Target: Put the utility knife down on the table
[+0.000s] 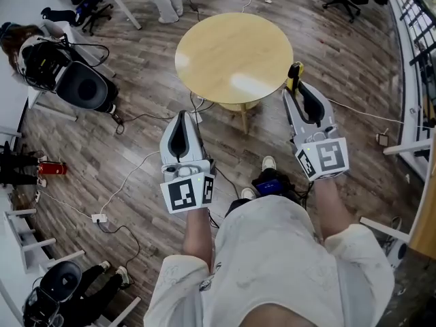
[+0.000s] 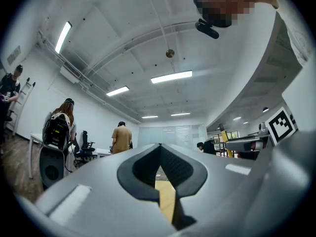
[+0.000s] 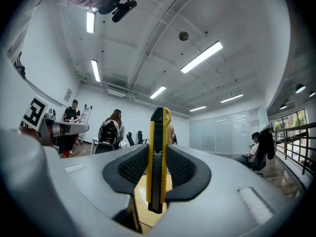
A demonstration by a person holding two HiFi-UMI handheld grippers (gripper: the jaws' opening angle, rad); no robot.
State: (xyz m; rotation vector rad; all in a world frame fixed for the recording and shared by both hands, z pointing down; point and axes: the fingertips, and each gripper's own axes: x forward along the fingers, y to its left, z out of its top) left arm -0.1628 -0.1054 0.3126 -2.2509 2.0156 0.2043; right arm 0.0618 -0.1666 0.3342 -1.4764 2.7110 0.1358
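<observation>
My left tongs (image 1: pixel 182 116) are clenched on nothing and hover just short of the near edge of the round desk (image 1: pixel 231 56). The desk lies a little beyond both hands. My right tongs (image 1: pixel 298 87) are clamped on the utility knife (image 3: pixel 157 157), which stands upright across the jaws at the desk's right rim. I judge the set-down spot lies far and left of the knife. I cannot tell how high the knife sits above the desktop.
</observation>
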